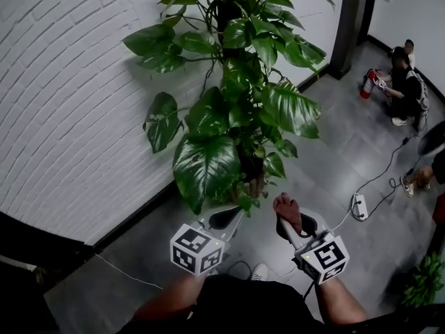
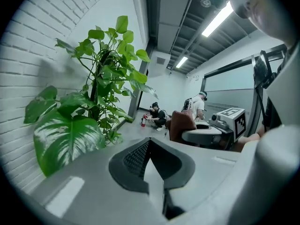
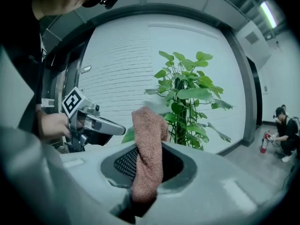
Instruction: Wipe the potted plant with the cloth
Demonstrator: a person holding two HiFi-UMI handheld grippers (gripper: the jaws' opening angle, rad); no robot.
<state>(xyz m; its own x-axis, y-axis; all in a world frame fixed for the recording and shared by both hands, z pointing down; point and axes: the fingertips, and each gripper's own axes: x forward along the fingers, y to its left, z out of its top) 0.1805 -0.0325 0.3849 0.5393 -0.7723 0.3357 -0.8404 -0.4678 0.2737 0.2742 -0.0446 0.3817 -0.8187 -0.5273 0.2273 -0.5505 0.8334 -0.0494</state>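
The room is evenly bright under cool light from long white ceiling strip lamps, which blow out to glare in the left gripper view. The white painted brick wall glows pale. The tall green leafy potted plant throws only a faint, soft shadow on it, and its glossy leaves catch highlights. Both gripper views bulge at the edges, their corners black. Close under the lenses the grey left tongs and grey right tongs look soft, though the brown-pink terry cloth shows its pile. The head view darkens along its near edge.

Pink cloth, green plant
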